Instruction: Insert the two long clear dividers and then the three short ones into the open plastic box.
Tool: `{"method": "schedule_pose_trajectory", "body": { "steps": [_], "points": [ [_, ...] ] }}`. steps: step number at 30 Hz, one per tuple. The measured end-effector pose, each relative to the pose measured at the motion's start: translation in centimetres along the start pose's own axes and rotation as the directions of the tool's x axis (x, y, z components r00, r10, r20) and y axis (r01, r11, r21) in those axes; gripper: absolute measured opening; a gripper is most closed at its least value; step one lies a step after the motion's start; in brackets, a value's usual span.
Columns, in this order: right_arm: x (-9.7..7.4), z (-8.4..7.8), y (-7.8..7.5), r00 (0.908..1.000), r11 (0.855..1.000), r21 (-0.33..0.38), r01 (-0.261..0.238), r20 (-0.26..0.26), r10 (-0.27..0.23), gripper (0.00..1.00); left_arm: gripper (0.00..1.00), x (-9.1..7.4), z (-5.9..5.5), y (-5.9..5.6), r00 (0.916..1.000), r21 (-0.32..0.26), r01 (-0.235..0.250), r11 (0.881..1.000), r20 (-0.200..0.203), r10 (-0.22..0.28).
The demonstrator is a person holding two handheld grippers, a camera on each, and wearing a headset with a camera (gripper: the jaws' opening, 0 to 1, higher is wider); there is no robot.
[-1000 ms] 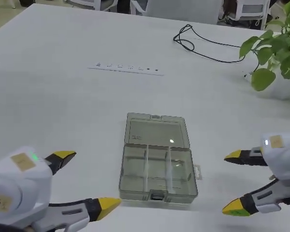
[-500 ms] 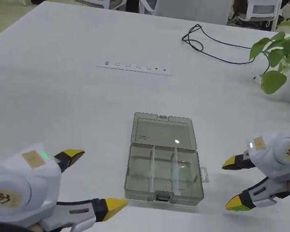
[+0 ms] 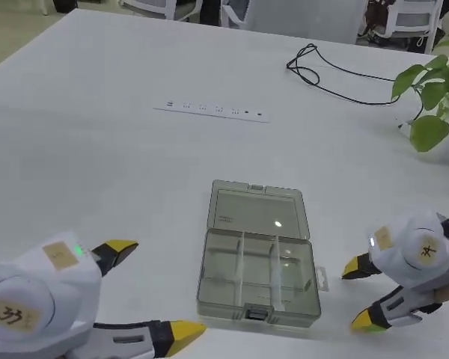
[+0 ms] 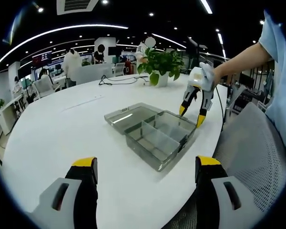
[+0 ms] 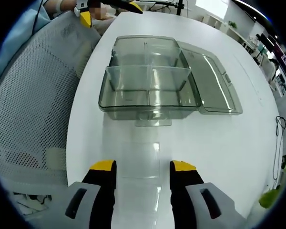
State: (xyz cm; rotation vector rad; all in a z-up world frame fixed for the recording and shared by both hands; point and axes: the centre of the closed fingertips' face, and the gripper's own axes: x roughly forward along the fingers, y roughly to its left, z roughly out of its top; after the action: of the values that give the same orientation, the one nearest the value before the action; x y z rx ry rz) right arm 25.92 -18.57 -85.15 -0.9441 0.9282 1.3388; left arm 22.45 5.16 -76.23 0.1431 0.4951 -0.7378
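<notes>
My right gripper (image 5: 143, 167) hangs low over the bench (image 5: 238, 143), jaws spread, nothing between them. Just ahead of its tips a clear strip (image 5: 139, 157) lies flat on the bench. I take it for one of the dividers. Clear plastic on white reads poorly, so I cannot say whether it is long or short, or whether more lie under it. Further ahead, past the strip, sits the box (image 5: 148, 110), one end wall facing this gripper, with its lid (image 5: 214, 81) folded open flat to the gripper's right.

My left gripper (image 4: 146, 162) is likewise spread and empty. The box is ahead of it and the right gripper is on the box's far side.

Some of the work looks done. In the head view two pale partitions (image 3: 240, 260) run across the box from the hinge side to the latch side, splitting it in three. The right gripper view hints at a cross piece in the compartment nearest that gripper.

By my reckoning the job is partly through: some dividers are seated and at least the one strip is not yet in. Picking it up would be the next step, and a thin flat sheet on a smooth bench may slide before the jaws catch its edge.
</notes>
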Motion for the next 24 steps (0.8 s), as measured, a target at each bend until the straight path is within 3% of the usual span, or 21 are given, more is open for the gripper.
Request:
{"method": "schedule_pose_trajectory", "body": {
  "steps": [9, 17, 23, 24],
  "points": [
    [0.1, -0.1, -0.1, 0.9999, 1.0, -0.012, 0.01, -0.006, -0.01, 0.43, 0.86, -0.3, 0.5, 0.5, 0.9997, -0.041, -0.007, 0.999, 0.024, 0.008],
    [0.0, 0.0, 0.3, 0.9995, 0.998, -0.056, 0.026, -0.014, -0.027, 0.37, 0.87, 0.1, 0.6, 0.5, 0.9997, -0.041, 0.001, 0.999, 0.022, 0.0],
    [0.0, 0.0, 0.4, 1.0, 0.999, -0.049, 0.009, -0.003, -0.009, 0.34, 0.87, 0.5, 1.1, 0.4, 0.9993, -0.05, 0.011, 0.999, 0.035, -0.009],
    [0.0, -0.1, 0.4, 1.0, 1.0, -0.016, 0.003, -0.003, -0.003, 0.34, 0.87, 0.6, 1.2, 0.3, 0.9992, -0.05, 0.012, 0.999, 0.037, -0.01]
  ]
}}
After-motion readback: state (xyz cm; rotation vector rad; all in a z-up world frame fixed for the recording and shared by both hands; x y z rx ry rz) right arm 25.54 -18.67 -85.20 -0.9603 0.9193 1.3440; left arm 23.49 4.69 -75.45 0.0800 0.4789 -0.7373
